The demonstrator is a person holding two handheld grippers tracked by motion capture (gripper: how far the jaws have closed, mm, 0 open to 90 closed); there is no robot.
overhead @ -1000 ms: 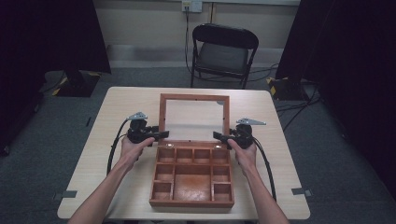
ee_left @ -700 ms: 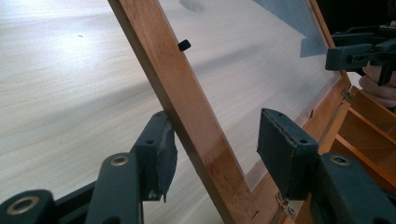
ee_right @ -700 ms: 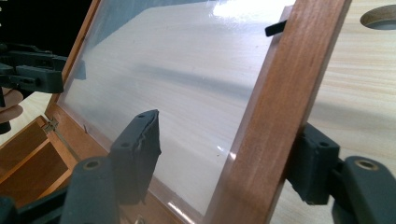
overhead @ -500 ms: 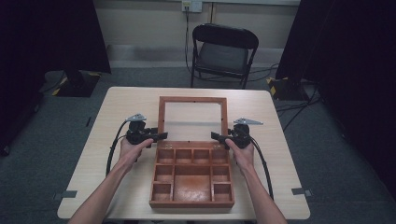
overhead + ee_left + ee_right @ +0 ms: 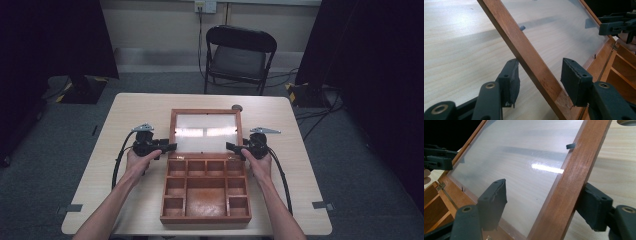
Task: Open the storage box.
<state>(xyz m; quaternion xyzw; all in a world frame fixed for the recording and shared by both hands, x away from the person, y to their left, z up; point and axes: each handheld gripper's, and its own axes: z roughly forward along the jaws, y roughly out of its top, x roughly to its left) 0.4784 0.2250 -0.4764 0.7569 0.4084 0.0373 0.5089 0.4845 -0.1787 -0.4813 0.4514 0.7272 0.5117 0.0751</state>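
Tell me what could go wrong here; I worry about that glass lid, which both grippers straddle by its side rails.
The left gripper and right gripper stand open around the lid, so it could drop back hard. Its clear pane could get scratched by the inner fingers.

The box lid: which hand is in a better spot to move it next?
Probably the right, but barely. The right gripper straddles the lid's side rail with its outer jaw flat against the wood. The left gripper straddles the other rail, seemingly touching it with one jaw tip.
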